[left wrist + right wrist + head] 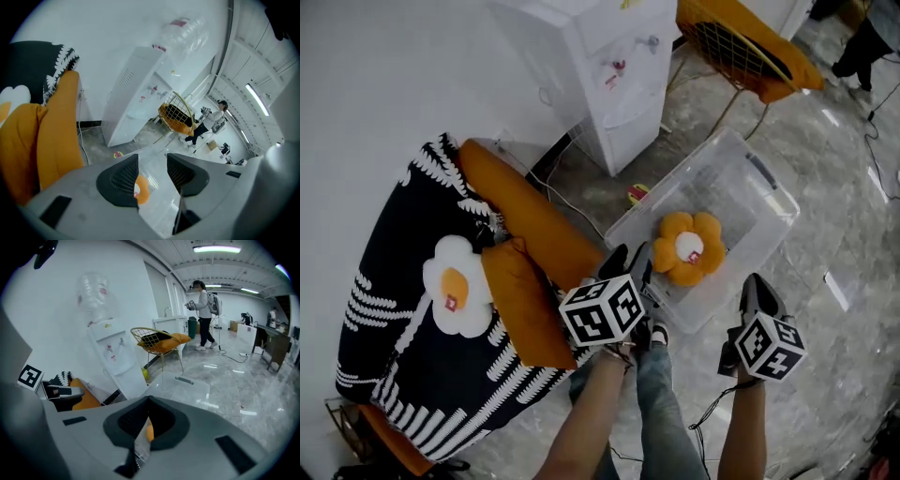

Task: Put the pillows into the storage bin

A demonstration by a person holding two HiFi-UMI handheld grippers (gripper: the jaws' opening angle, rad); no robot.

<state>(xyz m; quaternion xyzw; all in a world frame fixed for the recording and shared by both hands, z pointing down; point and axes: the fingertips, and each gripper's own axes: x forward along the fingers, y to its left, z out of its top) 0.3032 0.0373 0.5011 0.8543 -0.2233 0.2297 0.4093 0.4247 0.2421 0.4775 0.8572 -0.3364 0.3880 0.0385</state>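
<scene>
An orange flower pillow (687, 247) lay in the clear storage bin (741, 178). On the left gripper (628, 261) the jaws stood spread and empty. On the right gripper (757, 292) they were pressed together.

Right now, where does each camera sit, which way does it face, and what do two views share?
Head view: on the person's head, facing steeply down at the clear plastic storage bin holding the orange flower-shaped pillow; forearms and legs show.
Left gripper view: on the left gripper, facing past its parted jaws toward the white water dispenser; only the gripper shows.
Right gripper view: on the right gripper, jaws closed, facing that dispenser too.
Shared: both gripper views show the yellow wire chair.
</scene>
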